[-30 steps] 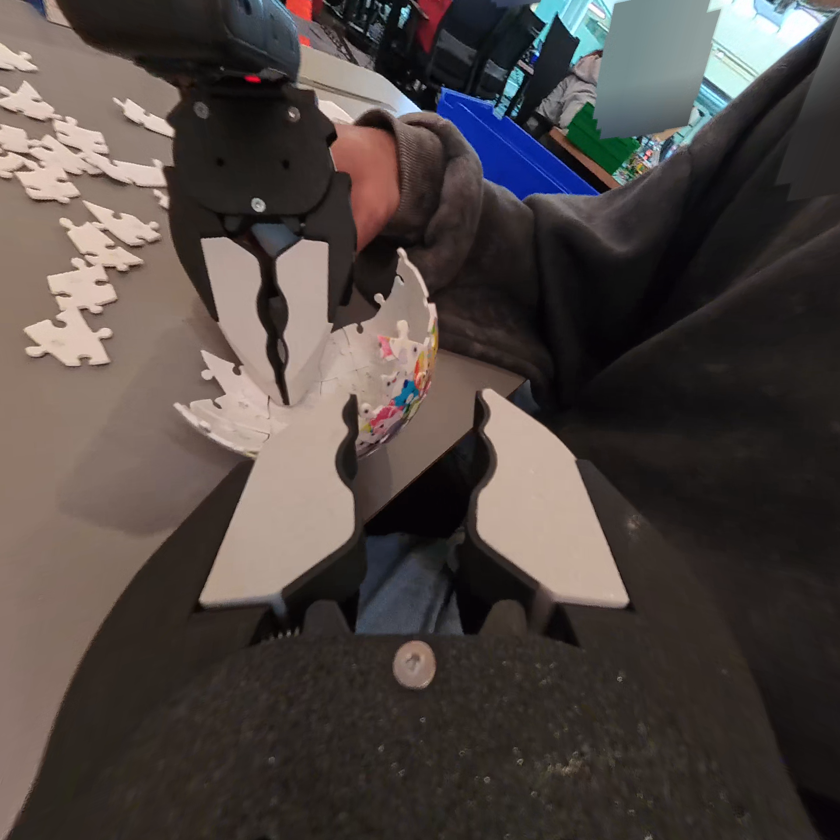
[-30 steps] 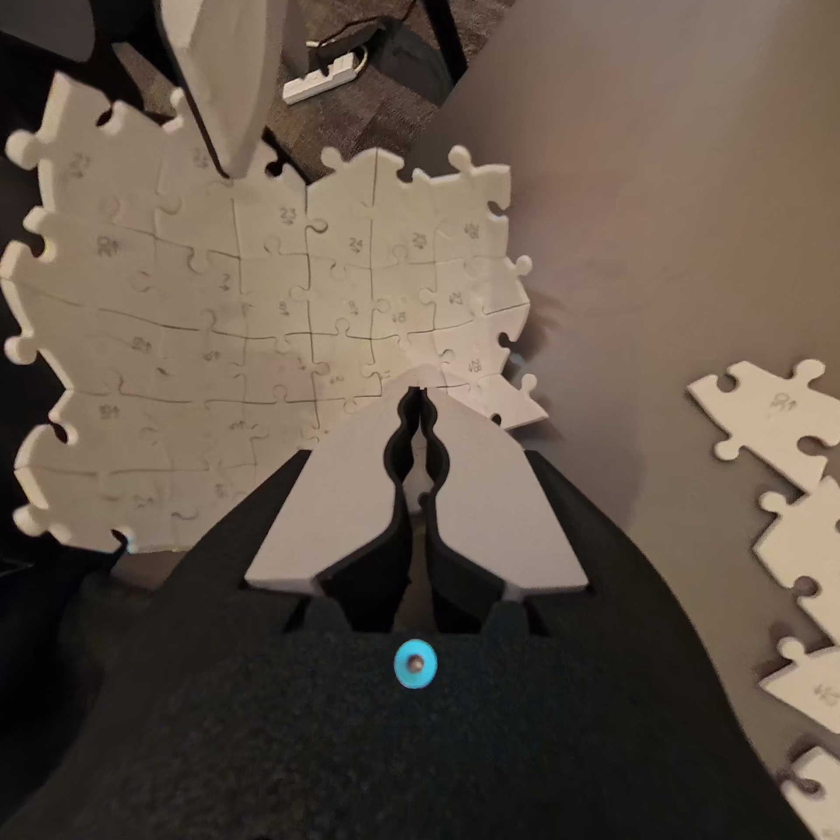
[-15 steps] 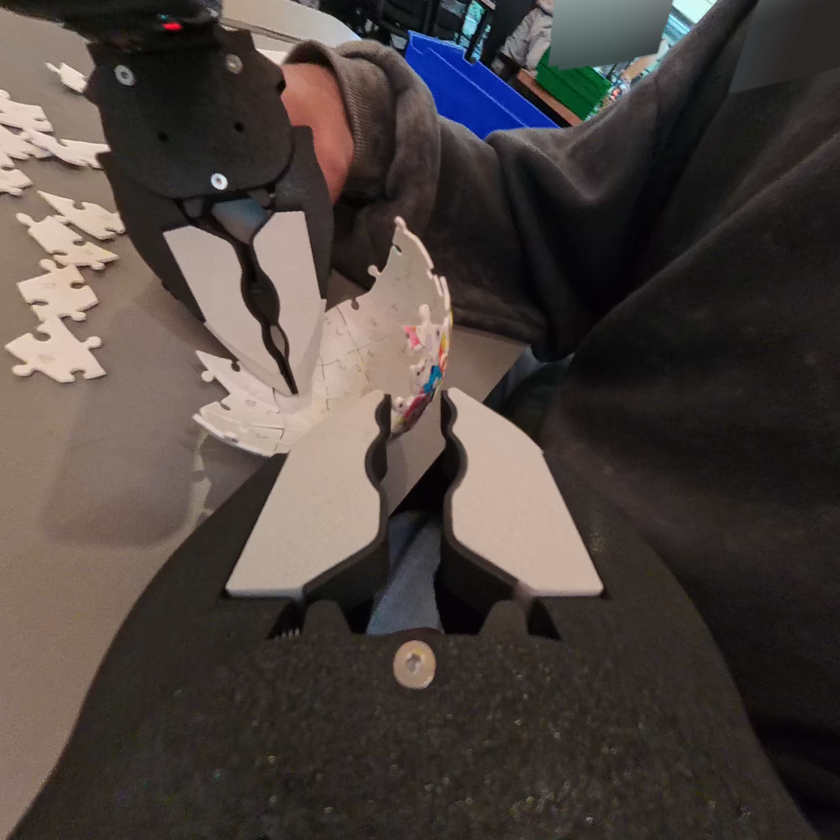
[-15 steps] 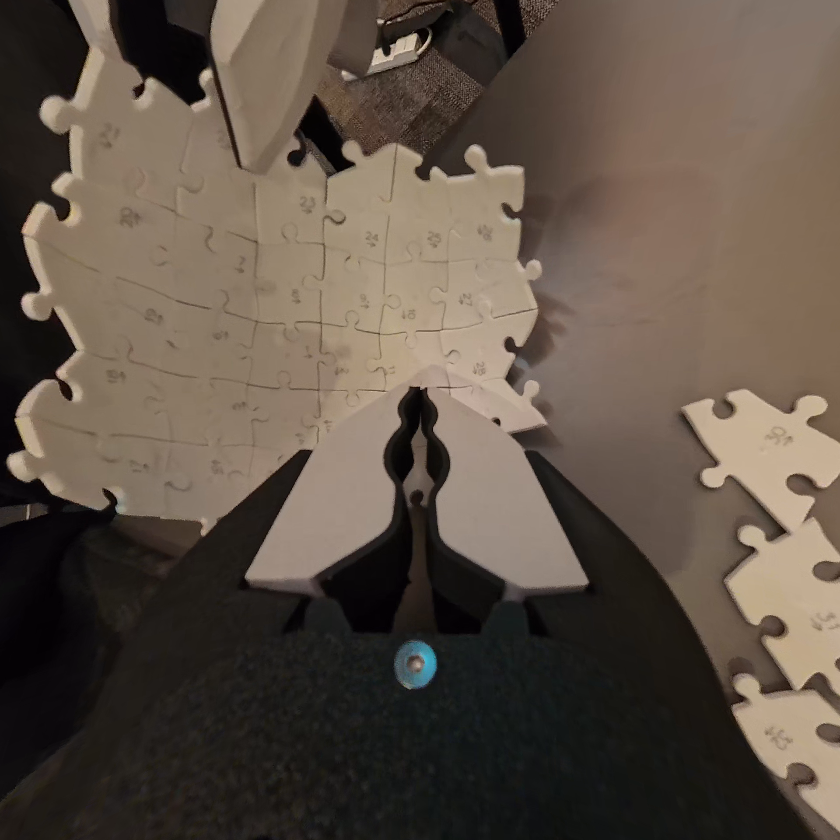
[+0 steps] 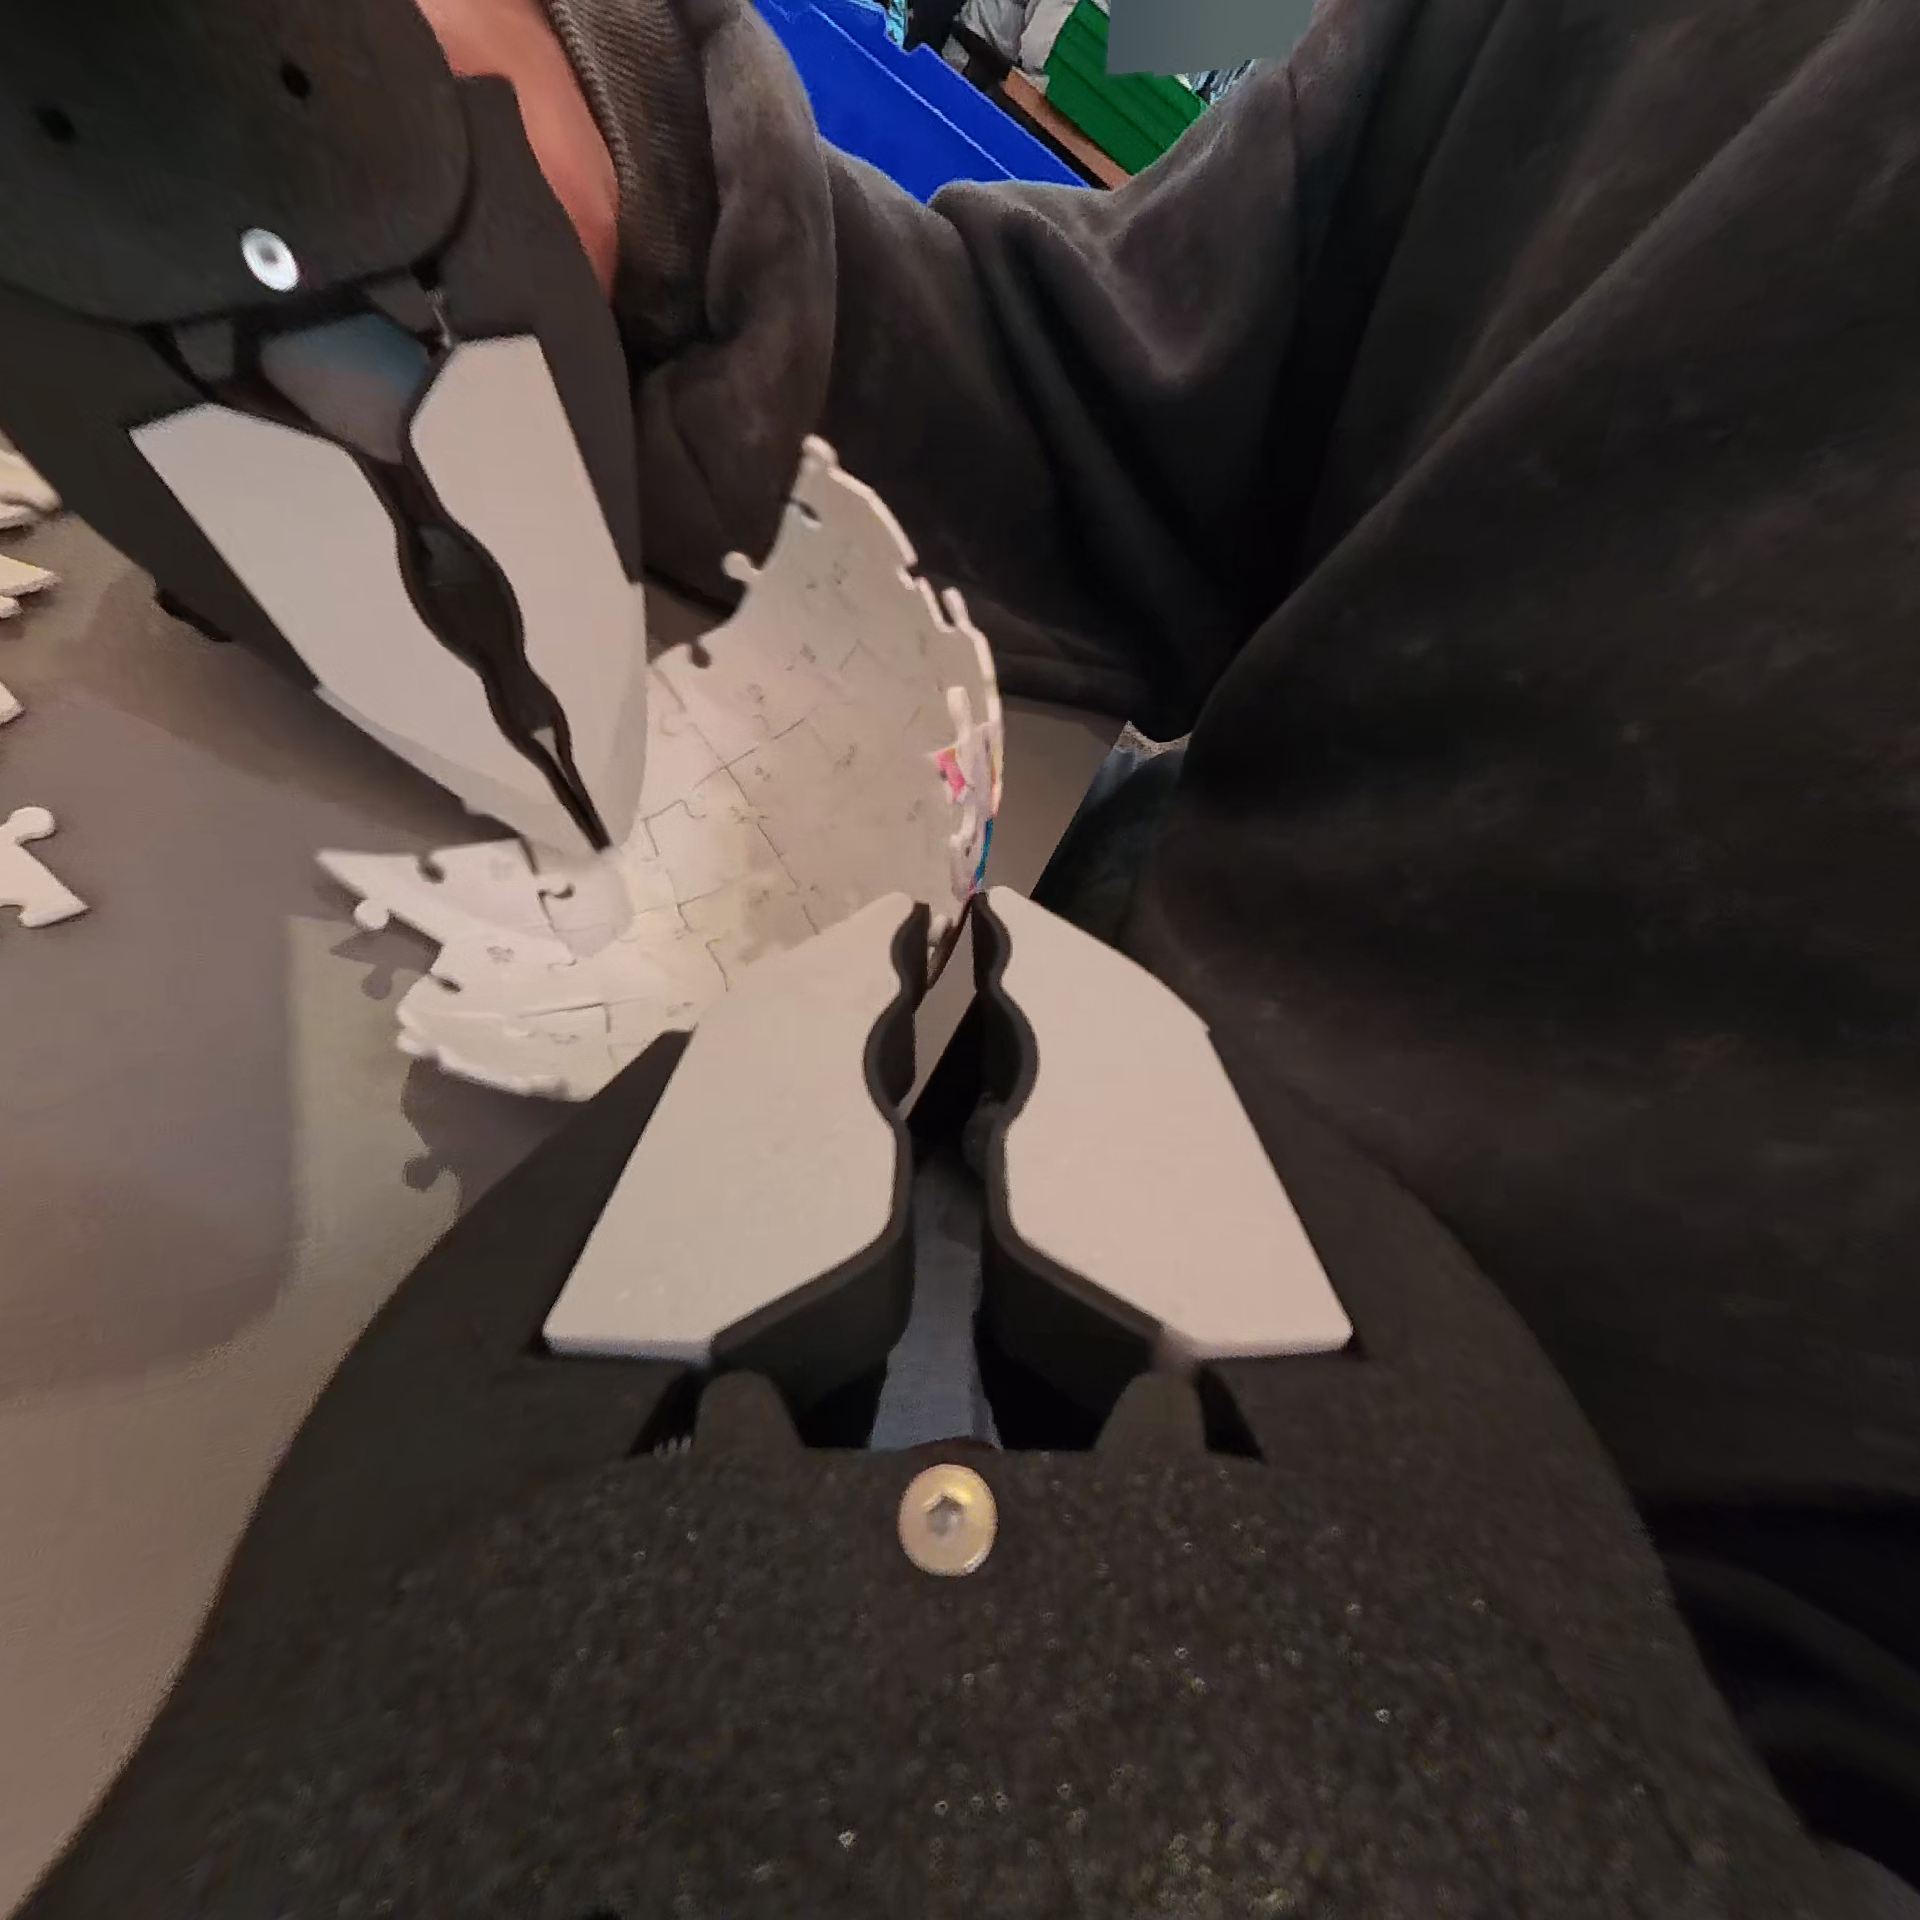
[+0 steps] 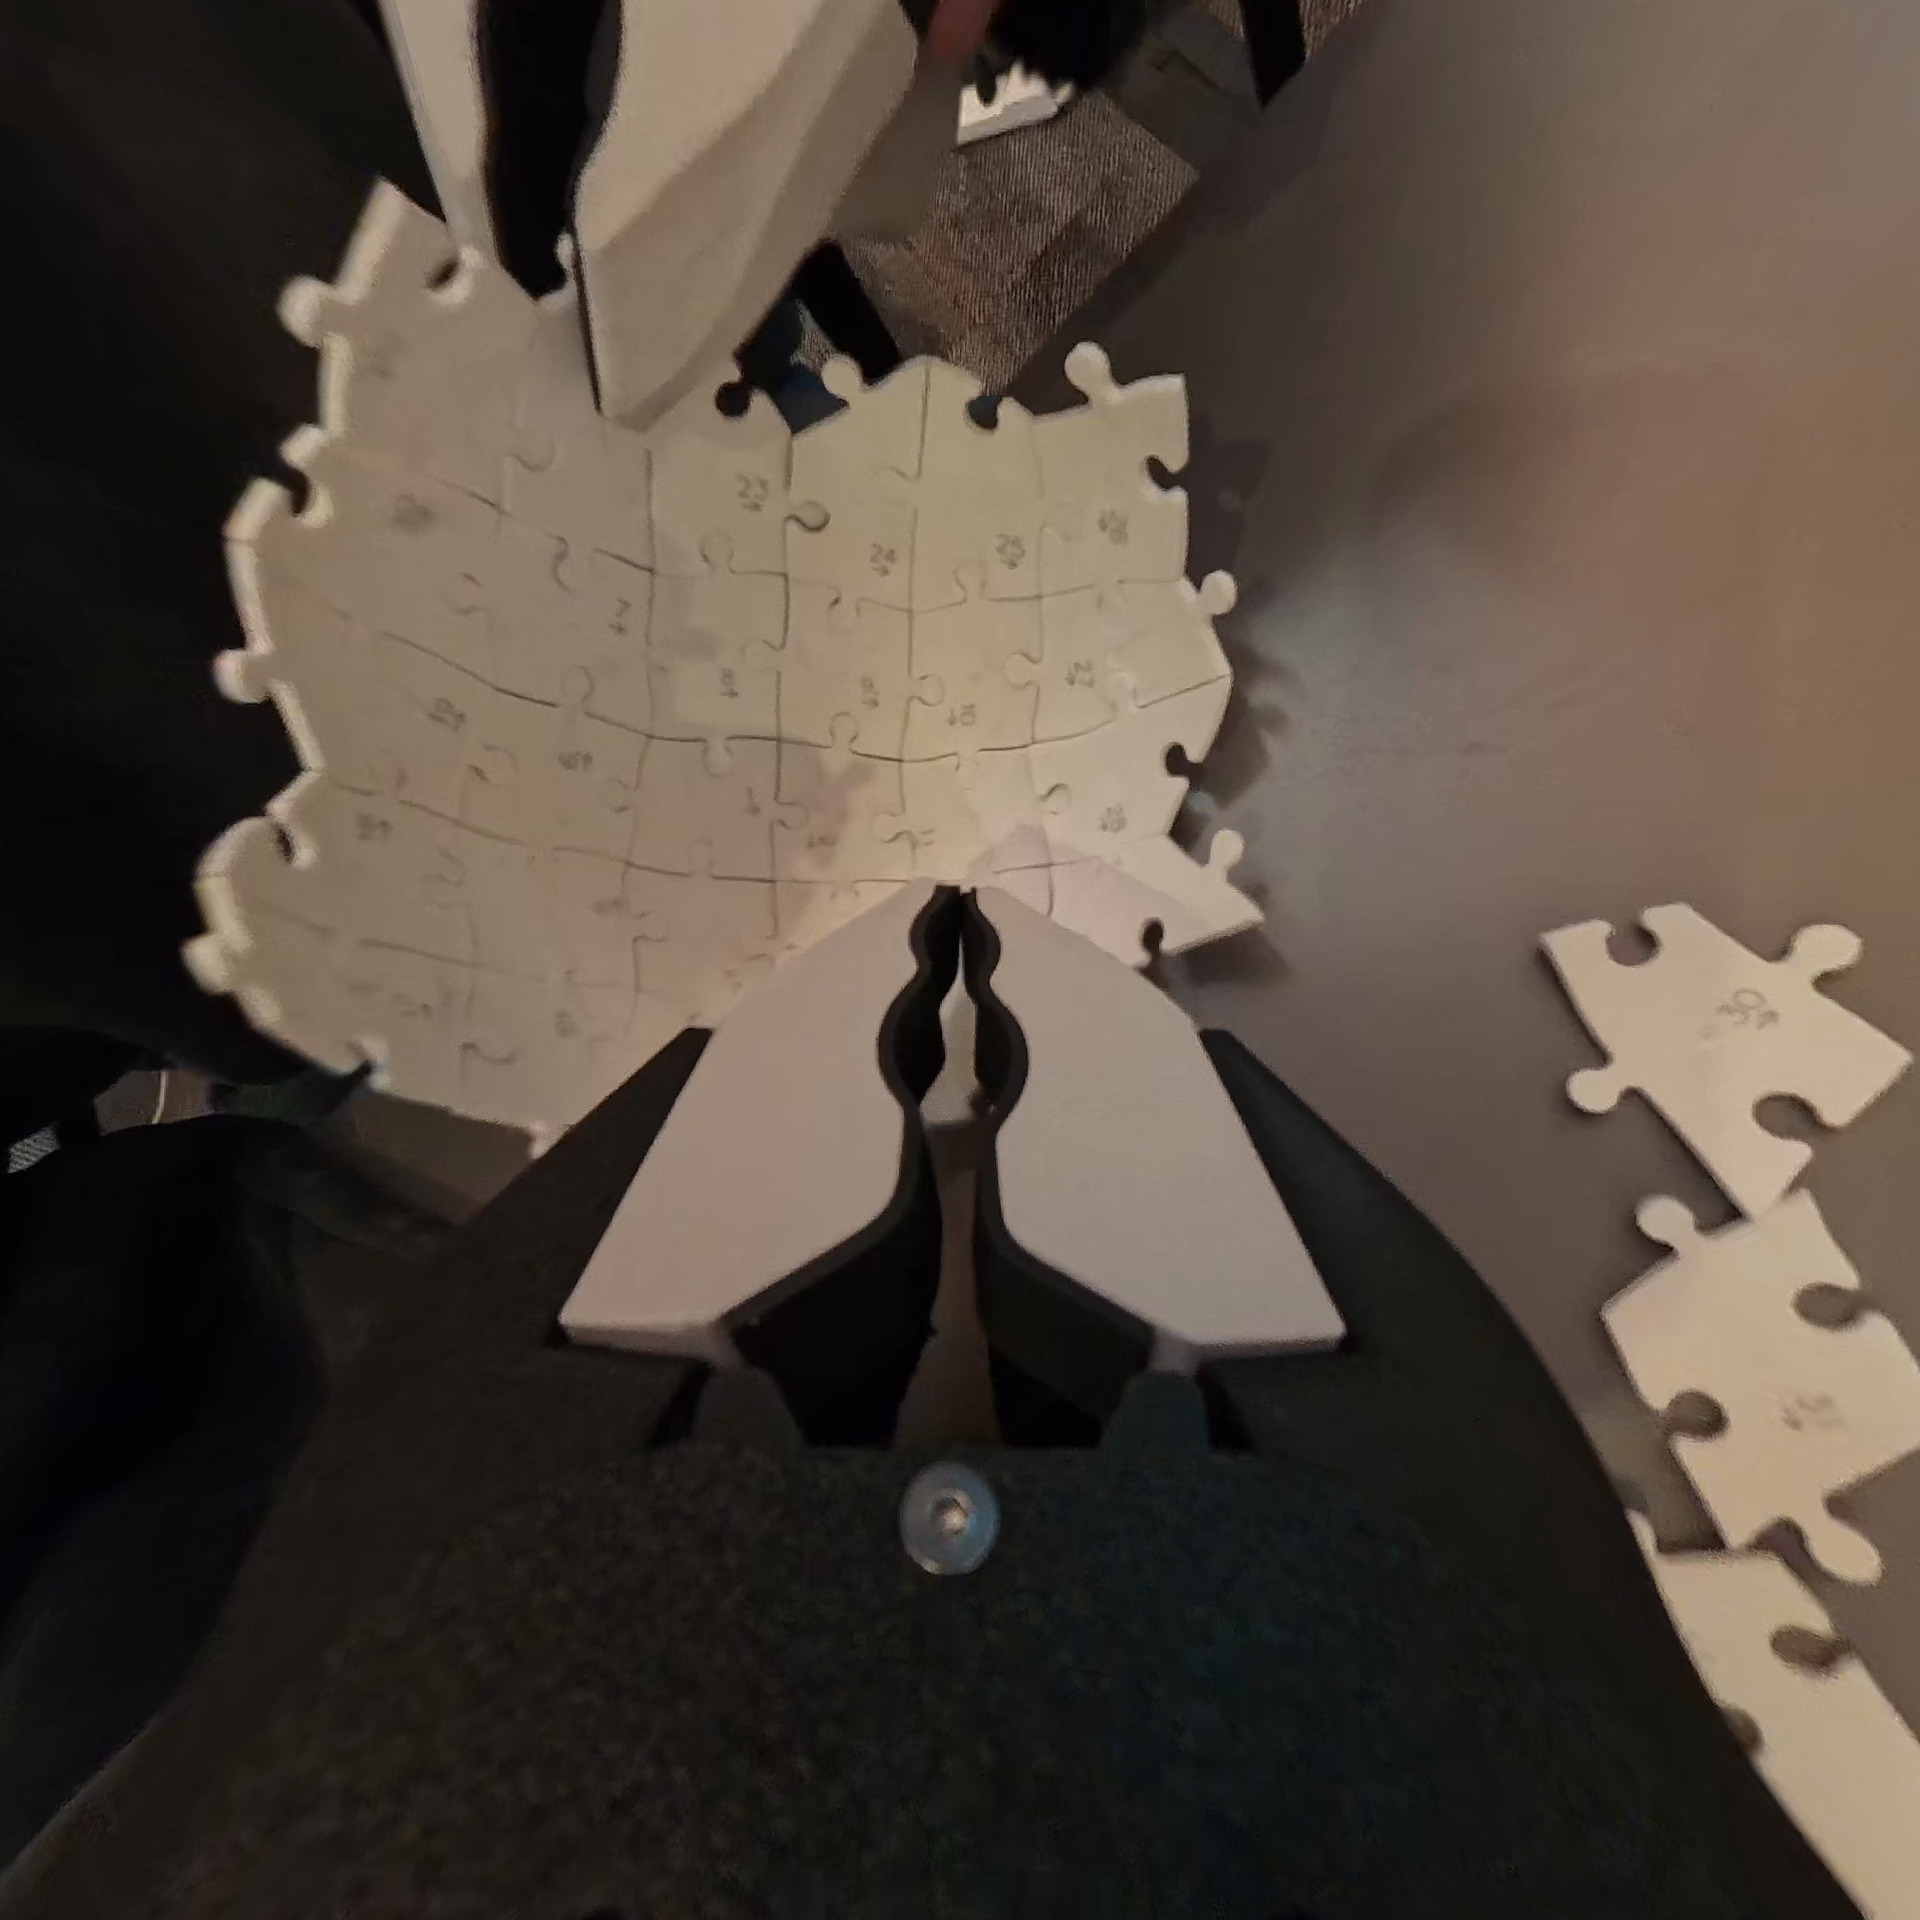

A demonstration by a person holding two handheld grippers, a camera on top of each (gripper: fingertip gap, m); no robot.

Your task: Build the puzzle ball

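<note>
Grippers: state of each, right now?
Left gripper: closed on the rim of the half-built puzzle ball.
Right gripper: closed on the ball's opposite edge.

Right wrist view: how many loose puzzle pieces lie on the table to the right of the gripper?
3 loose pieces in a column: the top one, the middle one, and the bottom one, cut by the picture's edge. More may lie out of view.

Loose pieces [image 6: 1725, 1049] crowd table [image 6: 1558, 520] right of shell [image 6: 727, 675].

puzzle shell [image 6: 727, 707] on table [image 6: 1507, 520], loose pieces [image 6: 1725, 1049] right (right wrist view)
</note>
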